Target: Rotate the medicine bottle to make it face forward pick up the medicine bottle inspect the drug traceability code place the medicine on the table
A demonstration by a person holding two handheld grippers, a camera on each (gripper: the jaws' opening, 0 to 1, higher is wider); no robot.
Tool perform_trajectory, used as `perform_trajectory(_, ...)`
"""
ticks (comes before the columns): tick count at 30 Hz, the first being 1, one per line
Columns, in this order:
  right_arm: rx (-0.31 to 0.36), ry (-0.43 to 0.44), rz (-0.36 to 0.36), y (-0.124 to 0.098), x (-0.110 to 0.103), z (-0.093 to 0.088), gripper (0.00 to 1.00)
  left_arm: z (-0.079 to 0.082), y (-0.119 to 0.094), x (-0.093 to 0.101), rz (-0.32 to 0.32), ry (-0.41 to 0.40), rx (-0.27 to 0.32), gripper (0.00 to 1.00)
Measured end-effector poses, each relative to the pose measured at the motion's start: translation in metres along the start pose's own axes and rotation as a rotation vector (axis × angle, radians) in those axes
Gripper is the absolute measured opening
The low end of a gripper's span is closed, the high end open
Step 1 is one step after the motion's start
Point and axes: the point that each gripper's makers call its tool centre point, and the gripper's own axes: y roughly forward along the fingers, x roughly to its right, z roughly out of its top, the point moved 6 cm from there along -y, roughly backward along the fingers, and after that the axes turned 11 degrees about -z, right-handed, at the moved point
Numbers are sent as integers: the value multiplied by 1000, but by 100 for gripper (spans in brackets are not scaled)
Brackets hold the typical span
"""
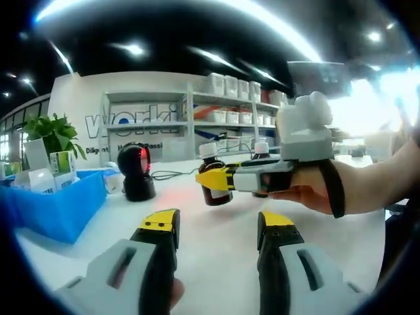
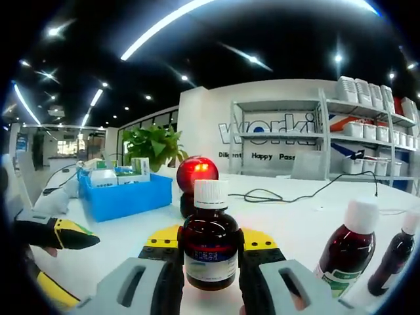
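Now your right gripper (image 2: pixel 210 252) clasps the brown glass medicine bottle with white cap (image 2: pixel 210 244) above the white table (image 2: pixel 295 213), label toward the red-lit black scanner (image 2: pixel 195 176), presumably for code reading. Left gripper (image 1: pixel 220 231) spread, empty.

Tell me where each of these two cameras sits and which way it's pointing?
Left gripper view: rides on the left gripper, looking along its open jaws across the white table at the right gripper holding a medicine bottle; the person's hand shows.
Right gripper view: rides on the right gripper, its jaws closed on the medicine bottle, facing the barcode scanner; the left gripper enters at left.
Shared: the bottle, scanner, blue bin, shelves.
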Motion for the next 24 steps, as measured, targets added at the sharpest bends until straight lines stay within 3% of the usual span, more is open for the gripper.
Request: perform_trajectory(24, -33, -23, 59, 6, -6, -15, 27, 0, 0, -1, -2, -5, 7, 38)
